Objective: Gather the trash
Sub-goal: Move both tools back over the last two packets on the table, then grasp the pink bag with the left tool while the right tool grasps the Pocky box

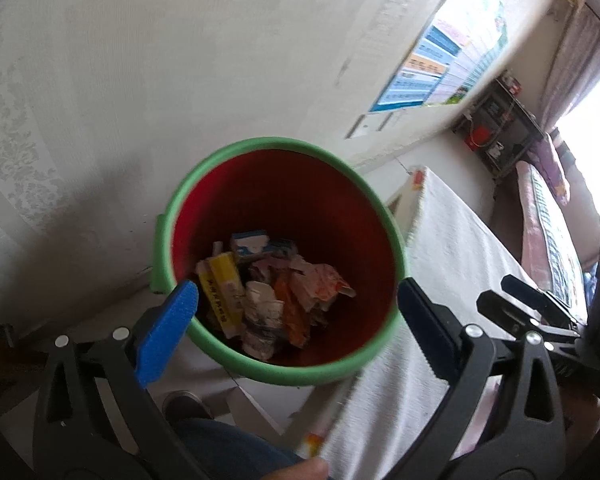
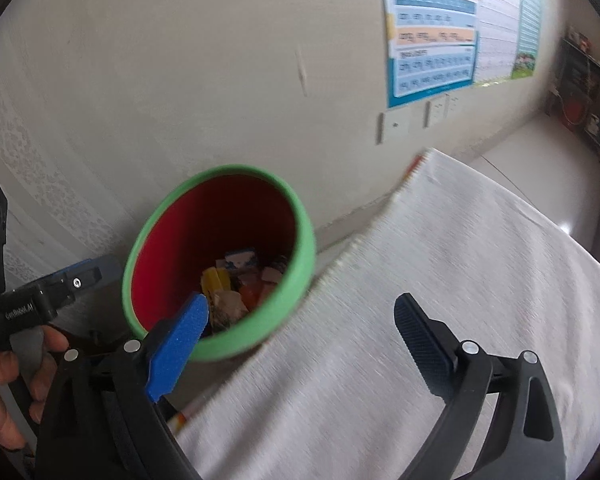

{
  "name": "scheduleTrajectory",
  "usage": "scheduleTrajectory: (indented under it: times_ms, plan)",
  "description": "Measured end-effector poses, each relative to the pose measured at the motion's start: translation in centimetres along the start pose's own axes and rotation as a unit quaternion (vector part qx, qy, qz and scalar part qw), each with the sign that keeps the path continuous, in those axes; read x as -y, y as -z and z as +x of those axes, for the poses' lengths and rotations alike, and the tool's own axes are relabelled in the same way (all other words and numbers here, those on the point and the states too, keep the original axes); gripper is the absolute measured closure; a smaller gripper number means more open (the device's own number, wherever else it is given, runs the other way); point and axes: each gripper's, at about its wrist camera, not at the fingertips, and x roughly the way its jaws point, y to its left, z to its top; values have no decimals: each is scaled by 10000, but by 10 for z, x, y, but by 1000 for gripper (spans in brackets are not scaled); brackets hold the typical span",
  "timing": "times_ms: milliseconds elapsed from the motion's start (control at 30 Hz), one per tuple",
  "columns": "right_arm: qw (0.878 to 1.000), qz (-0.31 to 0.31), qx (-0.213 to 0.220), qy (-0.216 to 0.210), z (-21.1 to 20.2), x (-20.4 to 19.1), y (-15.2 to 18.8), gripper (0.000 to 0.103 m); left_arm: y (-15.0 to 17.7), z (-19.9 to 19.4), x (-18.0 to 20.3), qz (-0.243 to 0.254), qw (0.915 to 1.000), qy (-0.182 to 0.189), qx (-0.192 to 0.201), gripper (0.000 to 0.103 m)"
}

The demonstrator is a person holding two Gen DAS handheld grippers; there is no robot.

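Note:
A red bin with a green rim [image 1: 204, 172] stands on the floor between the wall and a table; it also shows in the right wrist view [image 2: 306, 240]. Inside lie crumpled wrappers, a yellow box [image 1: 220, 280] and small blue-and-white cartons [image 1: 250, 242]. My left gripper [image 1: 296, 312] is open and empty, hovering above the bin's mouth. My right gripper [image 2: 300, 320] is open and empty over the bin's near rim and the table edge. The right gripper's body shows at the right of the left wrist view [image 1: 540, 308].
A table under a white cloth [image 2: 440, 260] lies right of the bin. A pale wall [image 2: 180, 80] with a coloured poster [image 2: 432, 32] is behind. A dark shelf [image 1: 496, 120] stands far back. My shoe [image 1: 184, 404] is on the floor below.

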Motion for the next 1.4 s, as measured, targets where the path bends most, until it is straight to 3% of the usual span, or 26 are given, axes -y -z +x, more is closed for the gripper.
scheduleTrajectory:
  times_ms: [333,733,967,1200,1400]
  plan:
    - [9987,312,310,237,-59,42,28,11,24,-7,66,583,9979,250,-85,5]
    - [9924,903,316,775,-112,116,98,10,75,4,157,1502,9851,692,-469,5]
    - [9849,1306,284,1104,-136,163,139,9,119,13,210,2075,9684,1054,-895,5]
    - [9796,1560,168,1260,-147,195,175,10,155,22,239,2436,9524,1243,-1344,5]
    - [9769,1709,110,1281,-149,209,190,10,190,35,261,2964,9246,1478,-1882,5]
